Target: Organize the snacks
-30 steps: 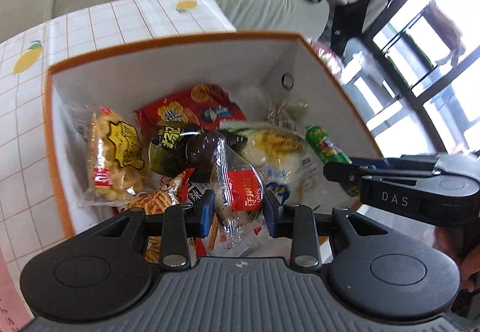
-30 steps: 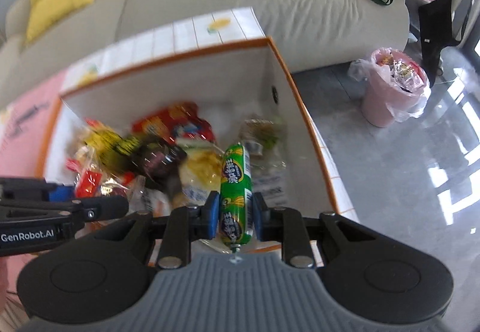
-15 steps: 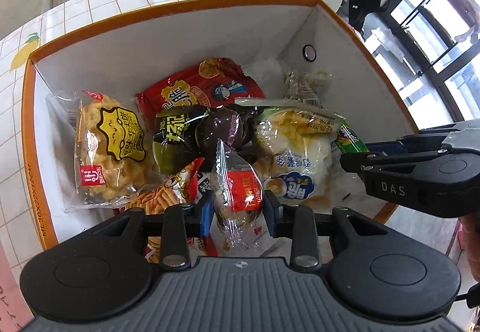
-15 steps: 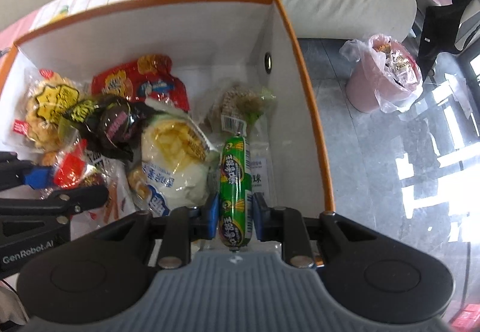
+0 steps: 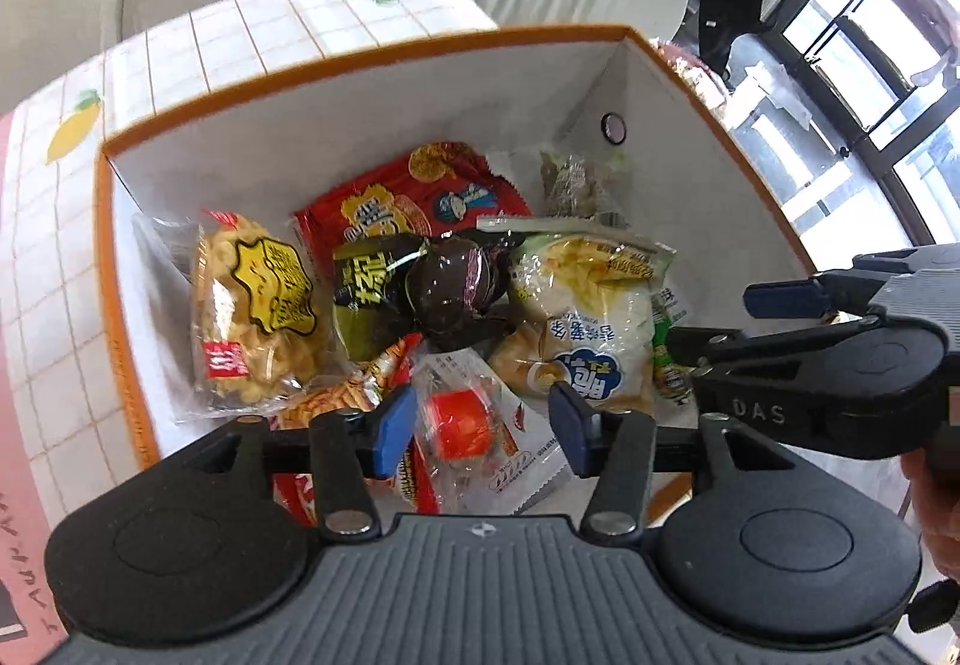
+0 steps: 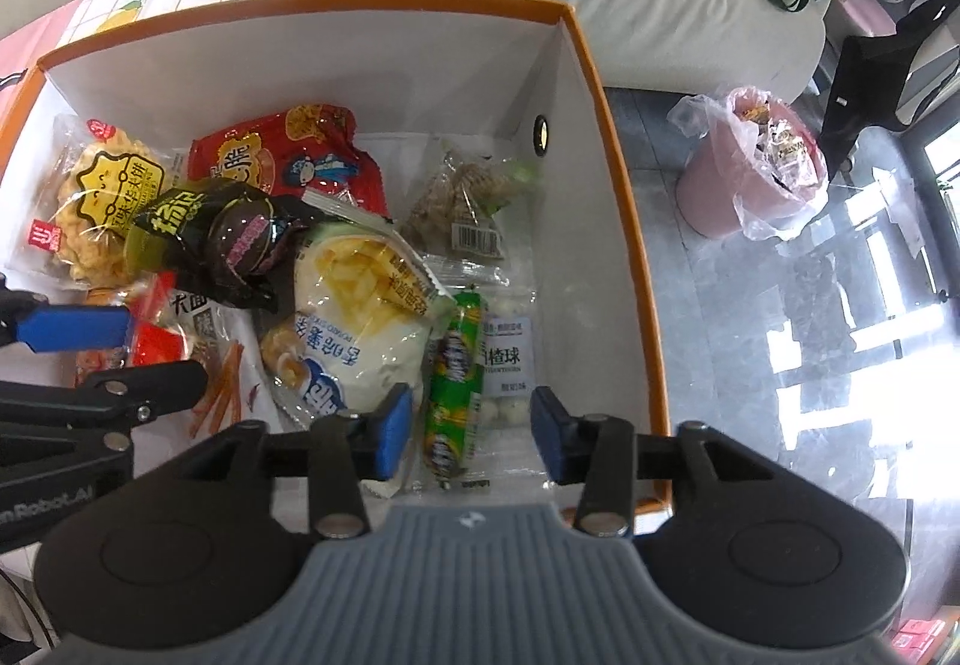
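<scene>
Boxed sausage [image 6: 454, 382], lengthwise between jaws

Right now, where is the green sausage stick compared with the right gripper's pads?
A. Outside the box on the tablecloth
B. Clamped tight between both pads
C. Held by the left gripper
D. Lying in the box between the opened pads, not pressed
D. The right gripper has just been opening its jaws, and the green sausage stick lies loose among the snacks in the box, with a gap to each pad.
</scene>
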Demonstrator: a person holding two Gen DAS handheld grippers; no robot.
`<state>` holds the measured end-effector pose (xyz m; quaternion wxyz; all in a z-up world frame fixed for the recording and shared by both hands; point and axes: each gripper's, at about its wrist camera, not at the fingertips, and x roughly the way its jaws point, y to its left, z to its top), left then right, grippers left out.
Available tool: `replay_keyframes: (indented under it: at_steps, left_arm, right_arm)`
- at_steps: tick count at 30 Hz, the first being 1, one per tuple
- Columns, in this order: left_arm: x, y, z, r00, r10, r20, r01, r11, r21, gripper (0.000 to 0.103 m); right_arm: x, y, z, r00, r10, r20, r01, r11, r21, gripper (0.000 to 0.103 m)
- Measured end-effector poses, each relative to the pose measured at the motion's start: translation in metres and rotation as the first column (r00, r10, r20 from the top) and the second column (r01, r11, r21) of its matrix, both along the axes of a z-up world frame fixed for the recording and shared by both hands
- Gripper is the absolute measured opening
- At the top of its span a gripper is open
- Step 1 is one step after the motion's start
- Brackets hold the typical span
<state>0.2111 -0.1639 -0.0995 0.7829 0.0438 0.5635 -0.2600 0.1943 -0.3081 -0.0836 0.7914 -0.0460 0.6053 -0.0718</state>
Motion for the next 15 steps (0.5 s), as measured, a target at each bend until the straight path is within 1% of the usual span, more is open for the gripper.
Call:
replay_keyframes:
  at_steps: [1,6,7,8,11,13,15]
  left_arm:
    - [-0.002,0.002,0.005,1.000,-0.001,0.009,0.002,1.000,-0.001,0.061]
    - [-0.011,0.015,0.033,0.998,0.013,0.066,-0.013,1.000,-0.012,0.062]
    - [-0.014,0.019,0.039,0.997,0.019,0.080,-0.018,1.000,-0.014,0.062]
    - [-0.018,0.022,0.046,0.995,0.025,0.096,-0.024,1.000,-0.017,0.062]
    - [-0.030,0.035,0.067,0.987,0.050,0.150,-0.047,0.999,-0.025,0.063]
    - [-0.041,0.044,0.082,0.979,0.067,0.194,-0.062,0.998,-0.033,0.063]
    - [-0.054,0.054,0.096,0.967,0.086,0.241,-0.078,0.996,-0.043,0.063]
  right_arm:
    - [-0.001,0.001,0.003,1.000,-0.002,0.005,0.002,1.000,-0.005,0.056]
    - [-0.011,0.007,0.025,0.999,0.003,0.051,-0.003,1.000,-0.007,0.060]
    - [-0.014,0.009,0.031,0.998,0.007,0.067,-0.007,1.000,-0.003,0.064]
    - [-0.018,0.012,0.039,0.996,0.014,0.092,-0.015,1.000,0.006,0.066]
    - [-0.033,0.022,0.062,0.986,0.029,0.165,-0.033,0.999,0.020,0.066]
    - [-0.046,0.030,0.079,0.973,0.042,0.226,-0.050,0.998,0.029,0.067]
    - [-0.061,0.040,0.097,0.954,0.053,0.294,-0.069,0.997,0.042,0.071]
